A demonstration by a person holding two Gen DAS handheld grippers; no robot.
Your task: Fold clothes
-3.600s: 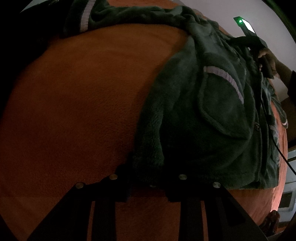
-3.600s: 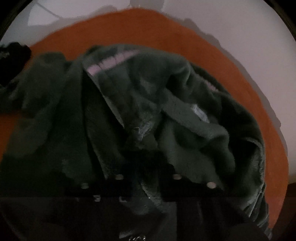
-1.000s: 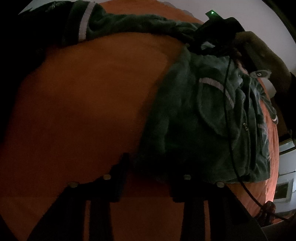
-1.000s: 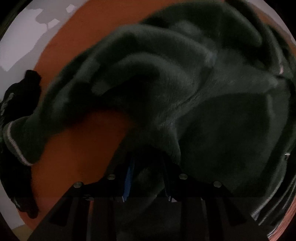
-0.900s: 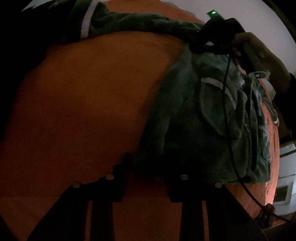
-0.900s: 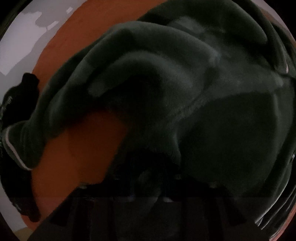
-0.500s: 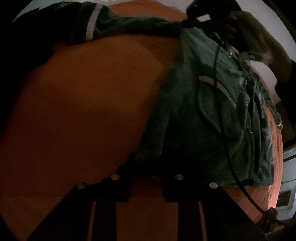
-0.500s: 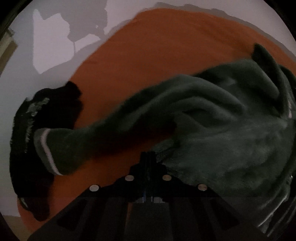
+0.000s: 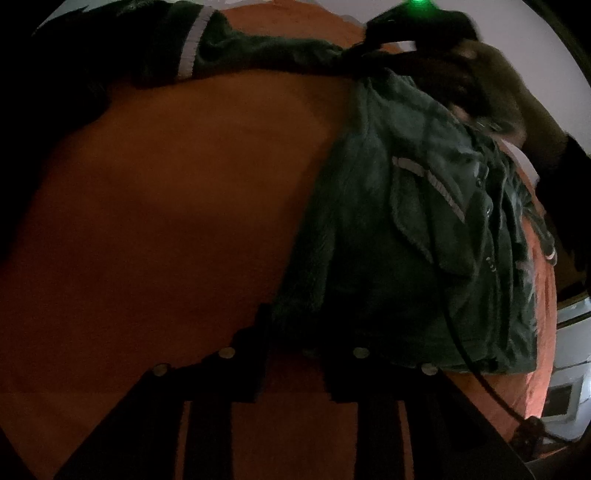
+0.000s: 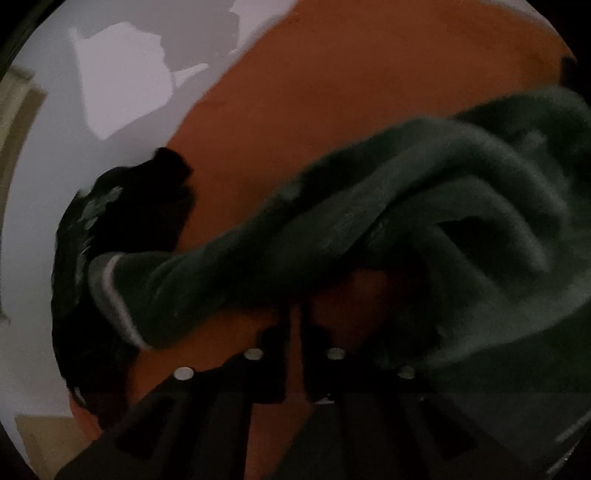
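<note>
Dark green fleece jacket (image 9: 406, 236) spread along the right edge of an orange bed (image 9: 166, 221), left gripper (image 9: 295, 354) clamped on its hem – jaws easing apart, right gripper (image 10: 295, 332) opening, nothing between, sleeve (image 10: 229, 280) just beyond – black garment (image 10: 129, 221) at the bed's edge.

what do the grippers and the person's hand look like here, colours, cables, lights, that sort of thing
Both grippers are black. The left gripper and right gripper each have two flat fingers on angular arms dotted with round silver screws. Seen from the left camera, the right gripper's body has a green light and a thin black cable. The hand's dark sleeve is dimly lit.
</note>
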